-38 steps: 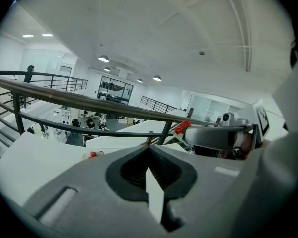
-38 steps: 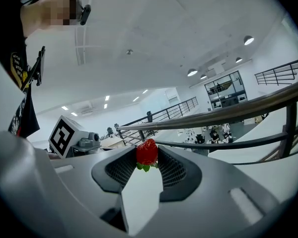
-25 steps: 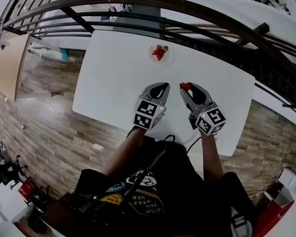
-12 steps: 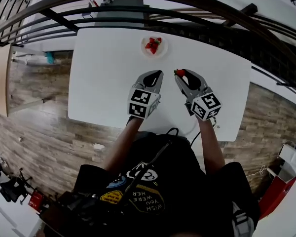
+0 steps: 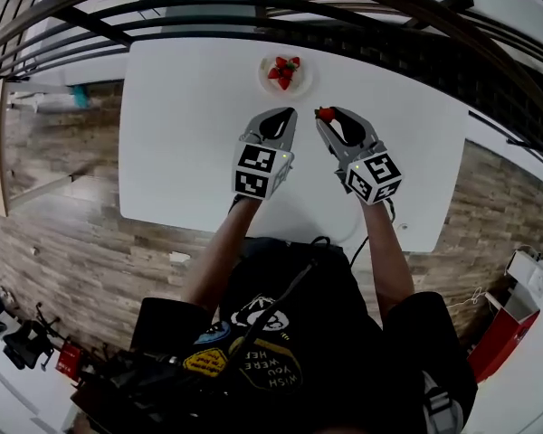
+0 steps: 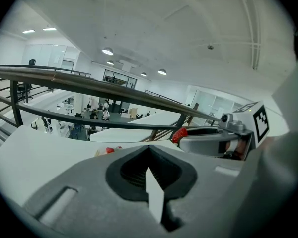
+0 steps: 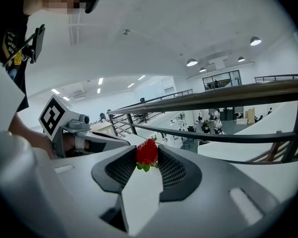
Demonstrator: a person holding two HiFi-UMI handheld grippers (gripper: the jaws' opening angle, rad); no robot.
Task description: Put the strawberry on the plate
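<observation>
My right gripper (image 5: pixel 327 115) is shut on a red strawberry (image 5: pixel 325 114), held above the white table (image 5: pixel 181 125); in the right gripper view the strawberry (image 7: pixel 147 153) sits pinched between the jaw tips (image 7: pixel 147 155). A small white plate (image 5: pixel 270 63) with two or three strawberries (image 5: pixel 283 71) on it lies at the table's far edge, ahead and a little left of the held berry. My left gripper (image 5: pixel 292 113) hovers beside the right one, jaws closed with nothing between them (image 6: pixel 148 150). In the left gripper view the plate (image 6: pixel 102 151) peeks over the jaws, and the held strawberry (image 6: pixel 178 134) shows at the right.
A dark curved railing (image 5: pixel 362 7) runs just beyond the table's far edge. Wooden floor (image 5: pixel 54 215) surrounds the table on the left and near side. The person's arms and dark shirt (image 5: pixel 281 333) fill the lower middle of the head view.
Both grippers have moved forward across the table toward the plate, the right one carrying the strawberry. The gap between the held berry and the plate has shrunk.
</observation>
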